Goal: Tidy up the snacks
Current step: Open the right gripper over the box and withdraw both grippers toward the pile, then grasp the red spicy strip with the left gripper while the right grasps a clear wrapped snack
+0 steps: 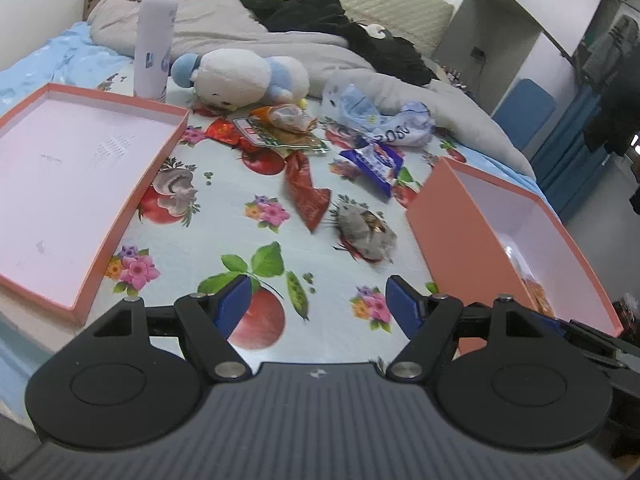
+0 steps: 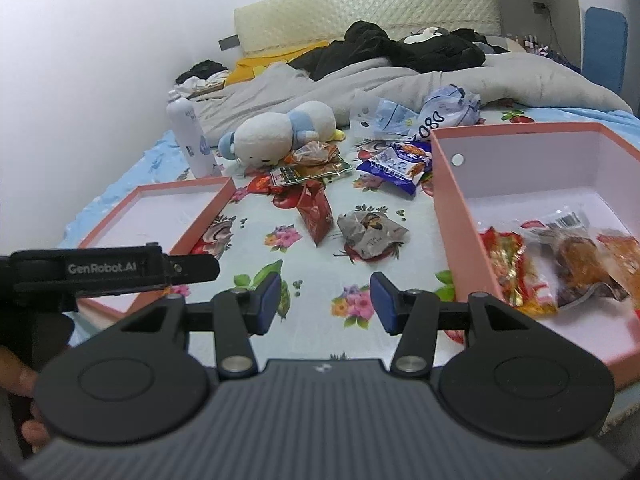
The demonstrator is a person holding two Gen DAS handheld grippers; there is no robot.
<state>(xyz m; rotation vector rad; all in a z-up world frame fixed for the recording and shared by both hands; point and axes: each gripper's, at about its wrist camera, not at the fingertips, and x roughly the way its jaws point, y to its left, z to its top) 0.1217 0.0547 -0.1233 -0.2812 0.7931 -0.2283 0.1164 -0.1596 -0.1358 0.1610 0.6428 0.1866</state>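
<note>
Snack packets lie on the flowered cloth: a grey packet (image 1: 366, 232) (image 2: 370, 234), a red packet (image 1: 306, 190) (image 2: 316, 210), a blue-purple packet (image 1: 374, 162) (image 2: 396, 164), and a pile of orange, green and red packets (image 1: 280, 128) (image 2: 310, 164). A deep pink box (image 1: 460, 240) (image 2: 456, 224) at the right holds several snacks (image 2: 560, 270). My left gripper (image 1: 318, 300) is open and empty, hovering in front of the grey packet. My right gripper (image 2: 324, 300) is open and empty, left of the box.
The shallow pink lid (image 1: 132, 208) (image 2: 208, 216) lies at the left. A white plush toy (image 1: 248, 78) (image 2: 280, 132), a white bottle (image 1: 154, 40) (image 2: 190, 132), crumpled plastic bags (image 1: 380, 116) (image 2: 420, 114) and a grey quilt (image 1: 240, 28) lie behind the snacks. The left gripper's body (image 2: 100, 270) shows in the right wrist view.
</note>
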